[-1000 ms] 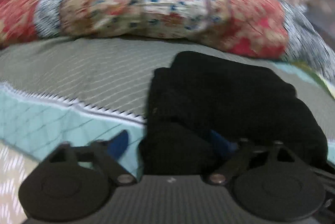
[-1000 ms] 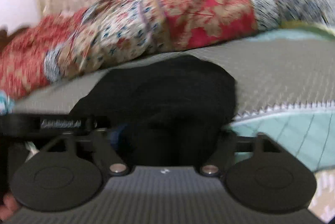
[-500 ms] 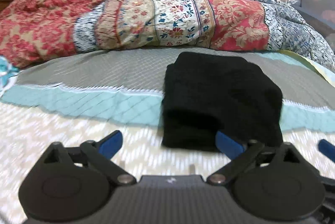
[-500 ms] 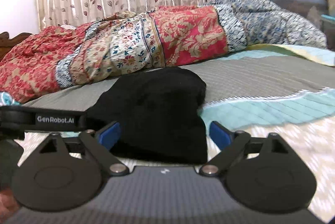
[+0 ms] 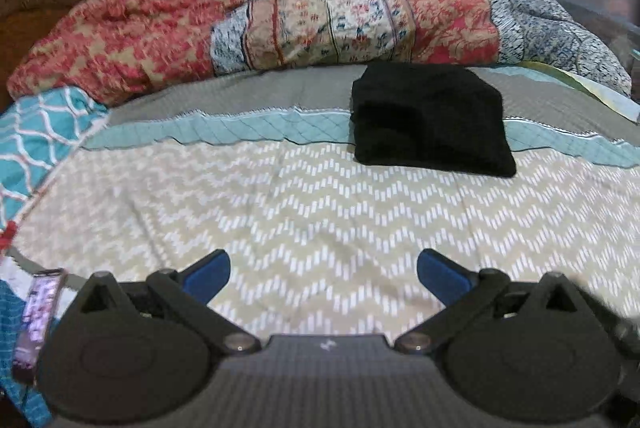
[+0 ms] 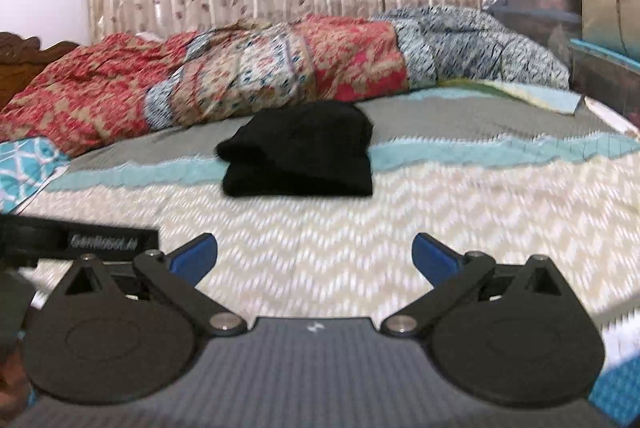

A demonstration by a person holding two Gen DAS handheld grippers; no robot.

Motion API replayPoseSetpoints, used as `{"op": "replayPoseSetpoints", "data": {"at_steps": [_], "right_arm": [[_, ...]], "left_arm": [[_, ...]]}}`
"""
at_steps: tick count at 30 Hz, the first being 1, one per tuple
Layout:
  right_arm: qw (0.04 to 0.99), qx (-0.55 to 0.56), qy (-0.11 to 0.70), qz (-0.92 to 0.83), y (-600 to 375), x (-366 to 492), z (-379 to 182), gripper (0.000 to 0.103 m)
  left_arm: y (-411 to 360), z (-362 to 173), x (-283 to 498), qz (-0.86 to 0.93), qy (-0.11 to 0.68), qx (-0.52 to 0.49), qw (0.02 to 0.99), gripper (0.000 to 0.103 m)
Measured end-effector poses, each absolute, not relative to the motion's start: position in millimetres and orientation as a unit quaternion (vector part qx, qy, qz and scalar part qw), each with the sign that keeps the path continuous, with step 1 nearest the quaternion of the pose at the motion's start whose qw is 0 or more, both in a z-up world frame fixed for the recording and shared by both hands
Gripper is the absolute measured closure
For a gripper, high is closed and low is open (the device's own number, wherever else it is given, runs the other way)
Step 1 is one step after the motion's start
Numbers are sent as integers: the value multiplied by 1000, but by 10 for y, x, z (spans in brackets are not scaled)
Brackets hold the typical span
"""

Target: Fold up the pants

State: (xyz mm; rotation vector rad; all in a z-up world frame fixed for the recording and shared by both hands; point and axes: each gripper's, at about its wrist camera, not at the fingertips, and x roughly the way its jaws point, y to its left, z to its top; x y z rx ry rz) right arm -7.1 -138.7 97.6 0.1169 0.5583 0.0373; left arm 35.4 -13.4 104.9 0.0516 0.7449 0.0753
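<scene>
Folded black pants [image 5: 430, 121] lie on my bedspread [image 5: 320, 211] near the quilt [image 5: 320, 15]; folds unreadable, axis unclear. My left gripper [image 5: 322, 270] and right gripper [image 6: 314, 254] gape empty.

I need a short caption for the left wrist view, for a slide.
Folded black pants lie on the patterned bedspread, beyond the left gripper with open, empty jaws.
</scene>
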Motion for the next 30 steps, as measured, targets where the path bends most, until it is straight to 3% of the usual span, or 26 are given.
{"op": "replayPoseSetpoints", "data": {"at_steps": [13,30], "right_arm": [[959,87,271,7,-1314,-620,1101,0],[947,143,288,6,-1401,-817,1160,0]], "left_arm": [[-140,1186,-249,52,357,50,931,0],[-159,1272,-468,53,365,59,928,0]]}}
